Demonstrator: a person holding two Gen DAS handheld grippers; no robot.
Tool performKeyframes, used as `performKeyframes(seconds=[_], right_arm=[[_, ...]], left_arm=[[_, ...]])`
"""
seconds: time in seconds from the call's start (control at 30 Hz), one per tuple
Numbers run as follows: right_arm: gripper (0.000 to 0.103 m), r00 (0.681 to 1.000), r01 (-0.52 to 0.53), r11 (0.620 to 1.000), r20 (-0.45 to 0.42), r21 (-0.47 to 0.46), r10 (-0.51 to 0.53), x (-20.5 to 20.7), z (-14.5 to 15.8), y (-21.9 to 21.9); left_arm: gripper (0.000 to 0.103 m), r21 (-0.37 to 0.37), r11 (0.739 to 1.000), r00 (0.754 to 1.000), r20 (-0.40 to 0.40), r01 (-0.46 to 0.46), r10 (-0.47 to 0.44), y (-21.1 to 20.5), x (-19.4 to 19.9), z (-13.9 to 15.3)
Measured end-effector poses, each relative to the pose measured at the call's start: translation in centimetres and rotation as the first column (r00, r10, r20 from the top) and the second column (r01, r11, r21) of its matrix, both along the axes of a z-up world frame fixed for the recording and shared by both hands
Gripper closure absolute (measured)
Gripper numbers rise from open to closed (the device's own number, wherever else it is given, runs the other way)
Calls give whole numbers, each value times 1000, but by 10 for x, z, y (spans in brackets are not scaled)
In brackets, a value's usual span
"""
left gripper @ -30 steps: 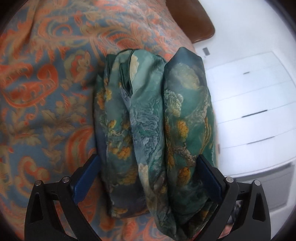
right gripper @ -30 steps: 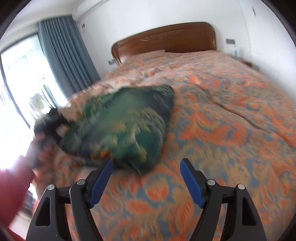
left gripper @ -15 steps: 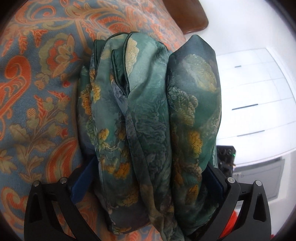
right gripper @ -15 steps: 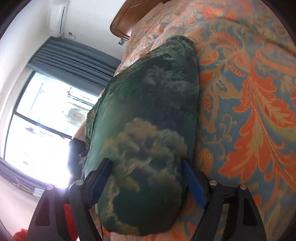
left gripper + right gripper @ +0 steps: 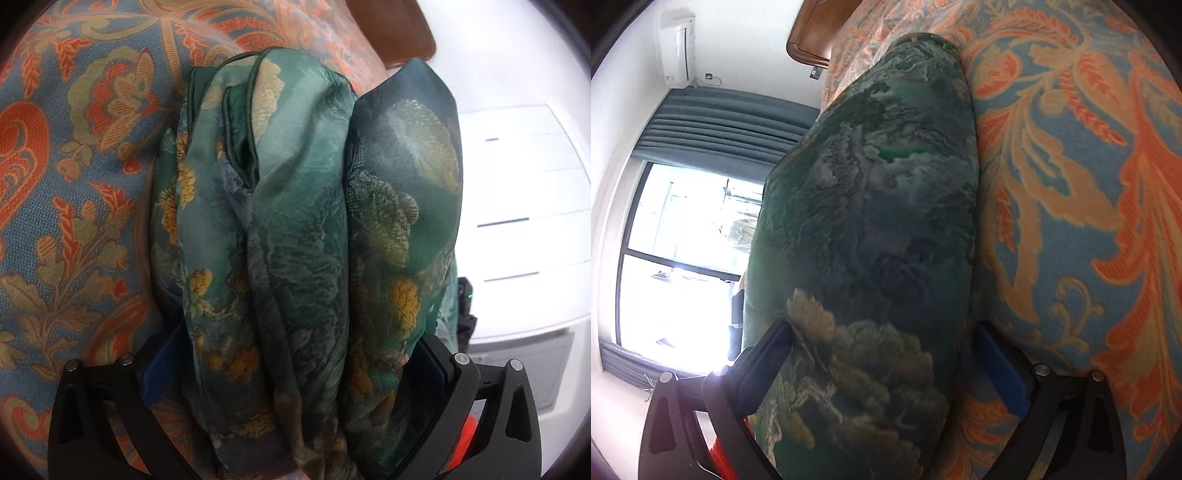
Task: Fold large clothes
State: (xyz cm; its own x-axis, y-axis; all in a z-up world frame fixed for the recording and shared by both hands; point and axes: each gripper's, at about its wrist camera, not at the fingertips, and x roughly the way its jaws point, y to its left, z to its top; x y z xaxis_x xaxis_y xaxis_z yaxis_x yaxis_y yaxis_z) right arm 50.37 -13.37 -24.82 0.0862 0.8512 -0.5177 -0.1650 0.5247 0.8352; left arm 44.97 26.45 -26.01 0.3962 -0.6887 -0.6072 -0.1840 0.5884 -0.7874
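Paisley bedspread (image 5: 74,206) backs the folded green garment (image 5: 295,240), pinched by the left gripper (image 5: 295,369) and right gripper (image 5: 886,369); both have pushed closer since.

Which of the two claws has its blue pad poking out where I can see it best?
The right gripper: one blue pad shows beside the green garment. The left gripper's pads are mostly buried in folds.

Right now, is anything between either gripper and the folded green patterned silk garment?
Nothing visible. The left gripper and right gripper each have the folded green patterned silk garment directly between their blue pads, lying on the orange-and-blue floral bedspread.
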Motion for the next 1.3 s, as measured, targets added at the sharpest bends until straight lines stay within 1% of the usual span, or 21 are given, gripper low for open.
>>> performKeyframes(seconds=[0.03, 0.1, 0.13, 0.17, 0.2, 0.27, 0.37, 0.43, 0.5, 0.53, 0.6, 0.67, 0.77, 0.9, 1.0, 1.1, 1.2, 1.23, 1.3], right_arm=[[3, 1000, -3, 1000, -1, -10, 3, 2, 2, 3], [9, 1000, -18, 999, 17, -38, 19, 7, 9, 15], [10, 999, -25, 997, 37, -78, 28, 6, 11, 21], [11, 997, -34, 993, 67, -116, 42, 5, 18, 27], [13, 992, -45, 986, 108, -161, 63, 1, 27, 34], [16, 979, -53, 973, 180, -226, 96, -8, 41, 41], [18, 949, -59, 952, 280, -299, 147, -25, 60, 50], [21, 924, -60, 943, 340, -326, 176, -39, 73, 56], [23, 892, -59, 938, 404, -341, 203, -54, 90, 63], [24, 882, -60, 938, 421, -341, 209, -58, 93, 61], [27, 848, -64, 939, 477, -339, 230, -71, 111, 65], [27, 821, -72, 940, 516, -333, 246, -81, 126, 69], [27, 789, -70, 944, 562, -322, 250, -99, 145, 68], [27, 782, -57, 959, 586, -277, 215, -84, 164, 59], [27, 775, -42, 969, 605, -243, 185, -72, 174, 57], [27, 760, -25, 975, 629, -222, 162, -65, 183, 61], [27, 753, -7, 982, 646, -186, 128, -49, 196, 59], [27, 753, -4, 985, 647, -174, 117, -40, 195, 59], [27, 759, 7, 988, 644, -152, 93, -24, 199, 54]], left_arm=[[0, 6, 1000, 1000, -6, -3, 3, 0, 1, 1], [1, 38, 999, 1000, -11, -11, 11, -4, 4, 2], [5, 69, 998, 1000, -1, -7, 7, -7, 4, 6], [14, 91, 996, 1000, 8, -2, 2, -9, 3, 10], [18, 131, 991, 1000, 25, 5, -8, -12, 1, 16], [31, 162, 987, 999, 48, 5, -13, -14, -4, 25], [42, 170, 985, 995, 99, -9, -8, -14, -17, 43], [44, 166, 986, 991, 131, -15, -7, -15, -25, 53], [44, 169, 985, 987, 159, -19, -8, -21, -28, 62], [44, 173, 985, 986, 168, -20, -10, -22, -29, 66], [44, 182, 983, 983, 186, -22, -13, -27, -31, 75], [44, 189, 982, 980, 197, -26, -12, -32, -27, 83], [44, 193, 981, 974, 228, -35, -10, -37, -25, 99], [44, 194, 980, 960, 281, -50, -7, -47, -15, 126], [44, 206, 977, 953, 302, -58, -7, -52, 0, 140], [44, 221, 973, 947, 322, -63, -11, -55, 16, 156], [44, 222, 973, 938, 347, -68, -13, -38, 22, 170], [44, 219, 973, 935, 354, -69, -13, -34, 24, 174], [44, 209, 975, 933, 359, -70, -10, -39, 44, 172]])
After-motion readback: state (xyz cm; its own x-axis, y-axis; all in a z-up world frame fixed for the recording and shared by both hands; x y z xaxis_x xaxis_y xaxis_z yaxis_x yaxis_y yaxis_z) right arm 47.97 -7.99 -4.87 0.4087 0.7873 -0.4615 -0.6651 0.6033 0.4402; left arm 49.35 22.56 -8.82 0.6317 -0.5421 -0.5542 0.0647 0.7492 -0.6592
